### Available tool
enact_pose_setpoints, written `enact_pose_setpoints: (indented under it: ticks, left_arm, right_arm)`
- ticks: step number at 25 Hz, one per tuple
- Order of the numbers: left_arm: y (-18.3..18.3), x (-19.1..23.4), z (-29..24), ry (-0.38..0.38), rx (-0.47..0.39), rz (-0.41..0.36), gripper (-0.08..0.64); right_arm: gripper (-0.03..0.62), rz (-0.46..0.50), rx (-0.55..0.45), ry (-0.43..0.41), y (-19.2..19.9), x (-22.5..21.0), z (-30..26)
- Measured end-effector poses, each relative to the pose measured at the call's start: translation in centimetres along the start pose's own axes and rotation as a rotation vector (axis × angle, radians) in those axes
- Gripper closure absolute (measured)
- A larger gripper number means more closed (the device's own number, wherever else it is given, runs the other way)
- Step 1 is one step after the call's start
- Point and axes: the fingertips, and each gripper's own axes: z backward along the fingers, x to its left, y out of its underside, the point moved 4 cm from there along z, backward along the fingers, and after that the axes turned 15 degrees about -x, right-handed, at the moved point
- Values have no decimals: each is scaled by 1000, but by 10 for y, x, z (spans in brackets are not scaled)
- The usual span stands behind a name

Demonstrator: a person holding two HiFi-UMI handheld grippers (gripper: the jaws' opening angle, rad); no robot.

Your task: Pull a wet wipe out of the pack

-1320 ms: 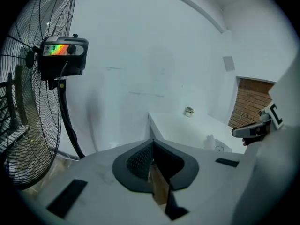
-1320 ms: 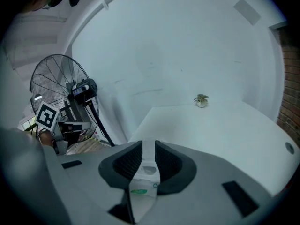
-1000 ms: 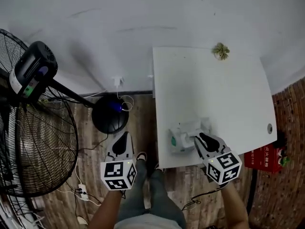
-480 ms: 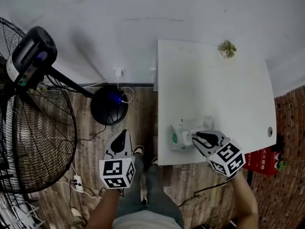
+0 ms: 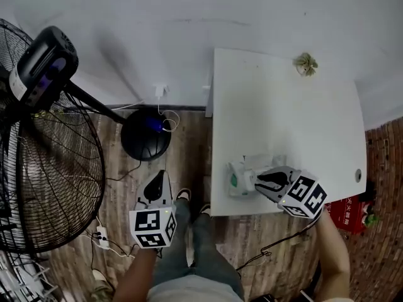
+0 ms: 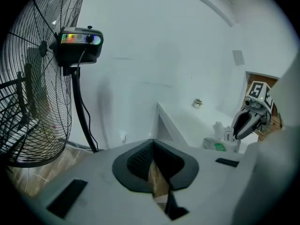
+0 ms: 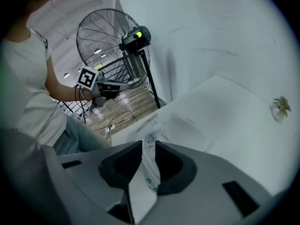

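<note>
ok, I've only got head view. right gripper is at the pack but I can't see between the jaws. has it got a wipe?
Observer: Yes. In the right gripper view the right gripper has its jaws pinched on a crumpled white wet wipe.
Operator: left one bracing the pack?
Observer: No. The left gripper view shows the left gripper shut on nothing, with only floor showing past its jaws.
Operator: wipe out yet?
Observer: Barely. Side-on in the left gripper view, the pack lies flat on the table, with just a small white tuft standing above it.
</note>
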Motion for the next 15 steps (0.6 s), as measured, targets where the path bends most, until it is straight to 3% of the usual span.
enact_pose_setpoints:
  ticks: [6,15]
  left_arm:
    - [2,-2,3,4,4,-5,555]
    - [4,-7,7,27,13,-19,555]
  right_arm:
    - [505,37,38,-52,0,-4,-7]
    - [503,-23,40,-68,9,-5,-13]
